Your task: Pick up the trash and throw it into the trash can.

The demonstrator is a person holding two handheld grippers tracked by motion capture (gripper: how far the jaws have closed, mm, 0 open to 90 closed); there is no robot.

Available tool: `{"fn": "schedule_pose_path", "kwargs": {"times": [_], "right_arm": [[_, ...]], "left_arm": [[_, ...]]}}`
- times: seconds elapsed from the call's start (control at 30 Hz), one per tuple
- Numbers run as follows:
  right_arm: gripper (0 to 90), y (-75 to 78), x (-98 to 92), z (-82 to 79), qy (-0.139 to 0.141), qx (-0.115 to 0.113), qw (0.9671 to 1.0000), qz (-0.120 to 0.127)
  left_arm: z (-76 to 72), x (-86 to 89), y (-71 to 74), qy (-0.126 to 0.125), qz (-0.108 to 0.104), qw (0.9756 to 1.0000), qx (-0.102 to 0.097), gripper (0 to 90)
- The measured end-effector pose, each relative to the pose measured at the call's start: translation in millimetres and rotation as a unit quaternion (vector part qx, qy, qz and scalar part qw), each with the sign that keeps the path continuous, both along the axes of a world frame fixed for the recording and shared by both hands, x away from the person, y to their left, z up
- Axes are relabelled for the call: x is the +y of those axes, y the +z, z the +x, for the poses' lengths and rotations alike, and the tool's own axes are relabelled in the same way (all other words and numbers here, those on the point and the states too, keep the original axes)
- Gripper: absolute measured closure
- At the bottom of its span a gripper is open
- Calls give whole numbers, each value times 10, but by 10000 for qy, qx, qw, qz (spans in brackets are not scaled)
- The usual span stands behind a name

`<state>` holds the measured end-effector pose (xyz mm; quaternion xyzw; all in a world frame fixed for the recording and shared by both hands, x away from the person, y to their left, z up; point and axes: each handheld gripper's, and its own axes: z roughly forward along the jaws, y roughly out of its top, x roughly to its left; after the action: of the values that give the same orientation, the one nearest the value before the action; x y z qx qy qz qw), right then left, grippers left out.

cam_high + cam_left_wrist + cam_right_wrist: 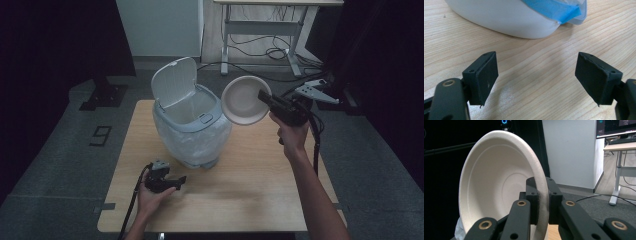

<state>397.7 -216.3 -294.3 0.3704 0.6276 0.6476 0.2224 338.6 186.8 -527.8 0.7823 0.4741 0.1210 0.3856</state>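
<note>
A pale grey bin [192, 131] with a clear liner stands mid-table, its flip lid [173, 80] raised. My right gripper [264, 97] is shut on the rim of a beige paper bowl [243, 101], held tilted on edge in the air just right of the bin's opening. In the right gripper view the bowl [499, 192] faces left and the jaws pinch its rim [543, 195]. My left gripper [181, 179] rests low over the table near the front left, open with nothing between its fingers [486, 75]. Ahead of it is the bin's white base [506, 20] with blue tape [554, 8].
The wooden table [250, 190] has bare room at the front and right. Beyond it are a white cabinet [160, 25], a desk frame [260, 30] with cables on the floor, and dark curtains on both sides.
</note>
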Motion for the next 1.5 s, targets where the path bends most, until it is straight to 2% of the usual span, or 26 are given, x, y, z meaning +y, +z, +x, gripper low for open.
{"fn": "schedule_pose_path", "kwargs": {"times": [0.53, 0.83, 1.5], "right_arm": [[827, 45, 203, 96, 125, -44, 9998, -120], [827, 68, 357, 112, 209, -111, 9994, -252], [827, 128, 663, 257, 342, -99, 9986, -401]], "left_arm": [[-2, 10, -2, 19, -12, 10000, 10, 186], [-13, -30, -27, -26, 80, 10000, 44, 186], [-8, 14, -21, 29, 38, 10000, 61, 185]]}}
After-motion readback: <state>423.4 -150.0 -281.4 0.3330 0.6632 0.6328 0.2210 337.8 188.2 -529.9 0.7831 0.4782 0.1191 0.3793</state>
